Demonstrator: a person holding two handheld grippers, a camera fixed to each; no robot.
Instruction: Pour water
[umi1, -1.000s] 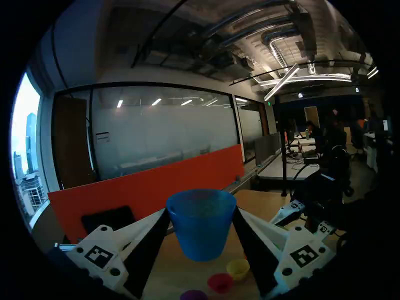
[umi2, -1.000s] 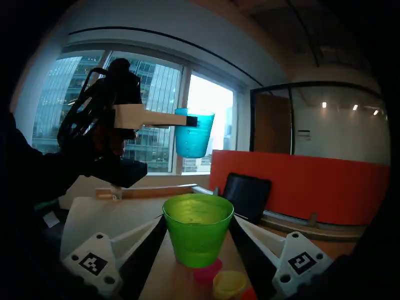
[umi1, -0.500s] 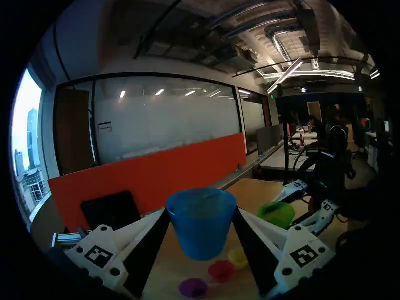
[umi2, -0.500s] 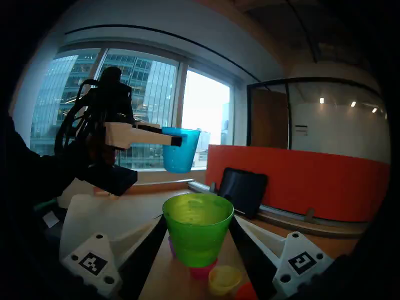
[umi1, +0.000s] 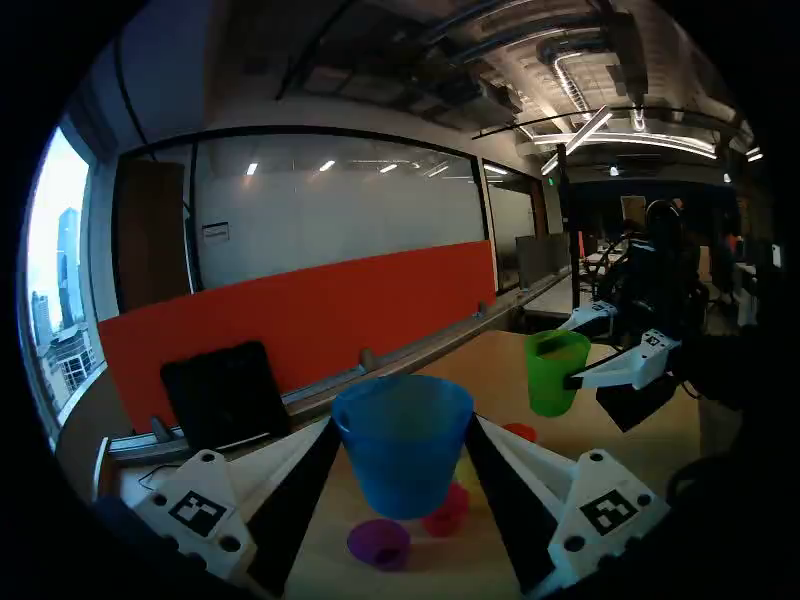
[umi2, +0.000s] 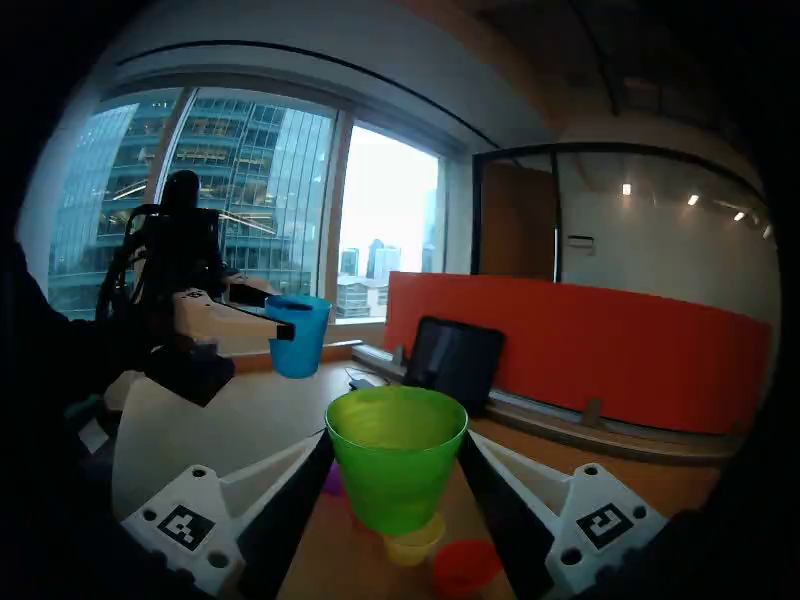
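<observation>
Blue cup hangs over wooden desk by orange partition.

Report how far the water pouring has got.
Done: the left gripper is shut on the blue plastic cup, the right gripper on the green plastic cup, both held above the wooden table. In hand: both cups upright, apart. Left: bring them together and tip one; no pouring shows yet.
</observation>
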